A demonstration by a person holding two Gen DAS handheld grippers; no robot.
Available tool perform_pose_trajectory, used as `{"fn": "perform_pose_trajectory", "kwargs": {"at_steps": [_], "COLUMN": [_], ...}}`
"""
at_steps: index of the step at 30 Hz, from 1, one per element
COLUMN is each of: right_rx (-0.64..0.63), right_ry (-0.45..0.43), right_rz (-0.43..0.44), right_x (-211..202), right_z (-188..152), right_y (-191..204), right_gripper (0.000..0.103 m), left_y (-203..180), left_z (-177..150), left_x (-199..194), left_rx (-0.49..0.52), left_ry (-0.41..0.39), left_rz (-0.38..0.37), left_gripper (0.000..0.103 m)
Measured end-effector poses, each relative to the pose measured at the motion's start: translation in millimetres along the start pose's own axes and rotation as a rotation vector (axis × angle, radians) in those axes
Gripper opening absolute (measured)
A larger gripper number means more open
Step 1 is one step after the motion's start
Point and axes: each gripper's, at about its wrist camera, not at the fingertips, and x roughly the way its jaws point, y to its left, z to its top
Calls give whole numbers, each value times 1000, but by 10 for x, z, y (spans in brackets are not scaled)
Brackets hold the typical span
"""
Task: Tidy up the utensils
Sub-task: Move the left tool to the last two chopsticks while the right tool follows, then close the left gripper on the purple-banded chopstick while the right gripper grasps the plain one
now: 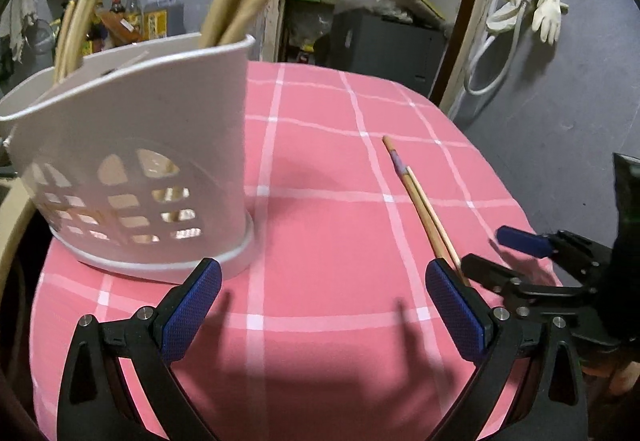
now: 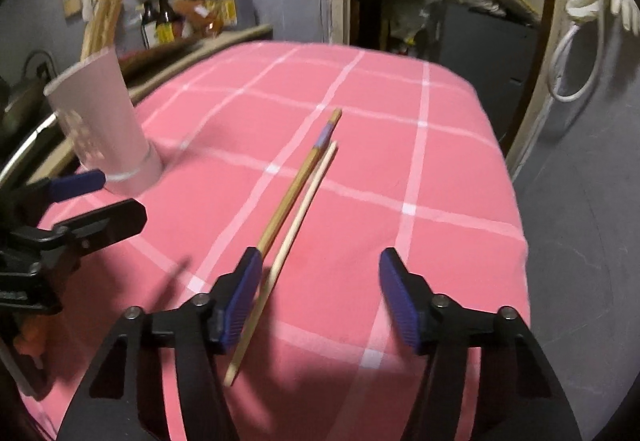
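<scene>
1. Leftmost, the white holder (image 1: 132,161) stands on the pink checked tabletop (image 1: 320,169), several chopsticks already upright inside.
2. Next, the left claw (image 1: 320,305) hovers wide open and empty, just beside the holder's base, touching nothing.
3. Two loose chopsticks (image 2: 296,201) lie side by side on the cloth, long axes running away from the cameras, near ends toward the right claw.
4. The right claw (image 2: 320,297) is the nearer one; it is part open, its left pad just at the sticks, the paler stick between the jaws, apparently not yet pinched.
5. Probably the right claw must close on the near ends.
</scene>
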Motion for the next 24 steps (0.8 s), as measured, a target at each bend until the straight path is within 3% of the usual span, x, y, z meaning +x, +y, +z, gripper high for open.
{"fn": "perform_pose_trajectory", "kwargs": {"at_steps": [6, 11, 13, 17, 24], "right_rx": [-29, 5, 23, 60, 90], "right_ry": [53, 48, 43, 38, 42], "right_rz": [-4, -9, -12, -16, -10], "right_x": [152, 190, 194, 190, 181], "right_z": [35, 100, 115, 126, 120], "right_y": [21, -138, -232, -419, -654], "right_gripper": [54, 43, 34, 12, 9], "left_y": [-23, -75, -108, -192, -320], "left_z": [69, 116, 138, 190, 343], "left_x": [63, 149, 186, 302, 619], "left_rx": [3, 15, 27, 50, 67], "left_ry": [12, 34, 38, 55, 117], "left_rz": [-6, -16, -22, -49, -94], "left_gripper": [99, 97, 95, 82, 57]}}
